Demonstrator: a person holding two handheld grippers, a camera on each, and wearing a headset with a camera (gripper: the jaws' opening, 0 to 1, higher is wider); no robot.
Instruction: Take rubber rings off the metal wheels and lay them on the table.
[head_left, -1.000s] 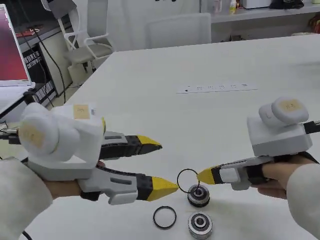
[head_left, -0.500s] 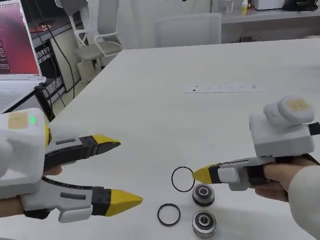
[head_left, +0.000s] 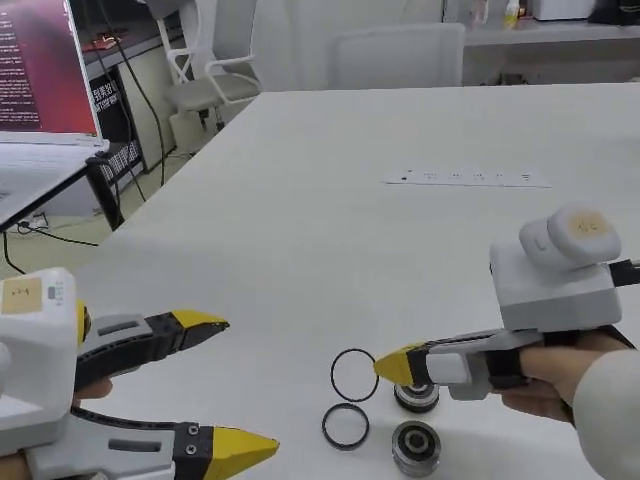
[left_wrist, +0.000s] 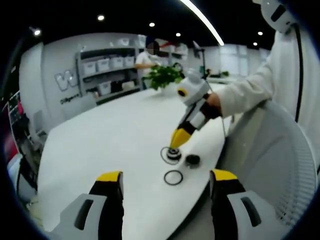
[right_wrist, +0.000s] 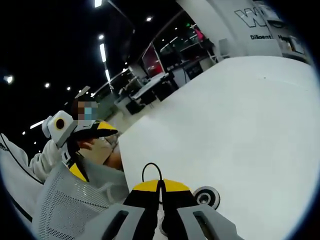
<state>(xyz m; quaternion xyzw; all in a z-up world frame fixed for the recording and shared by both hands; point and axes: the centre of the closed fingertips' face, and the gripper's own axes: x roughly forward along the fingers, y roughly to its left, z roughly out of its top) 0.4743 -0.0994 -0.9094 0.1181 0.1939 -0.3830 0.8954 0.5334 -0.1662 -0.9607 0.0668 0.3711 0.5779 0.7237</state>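
**Right hand-held gripper pinches a rubber ring**

The right hand-held gripper (head_left: 385, 368) is closed on a rubber ring (head_left: 355, 375), just left of the rear metal wheel (head_left: 417, 397). The left hand-held gripper (head_left: 228, 385) hangs open, well left of that wheel. A second ring (head_left: 346, 426) lies on the tabletop (head_left: 330, 230), front-left of the same wheel. The right gripper view shows the jaws pressed together on the ring's loop, which the head view hides.

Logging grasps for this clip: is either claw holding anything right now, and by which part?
The right claw pinches a rubber ring by its rim; the left claw is open and empty.
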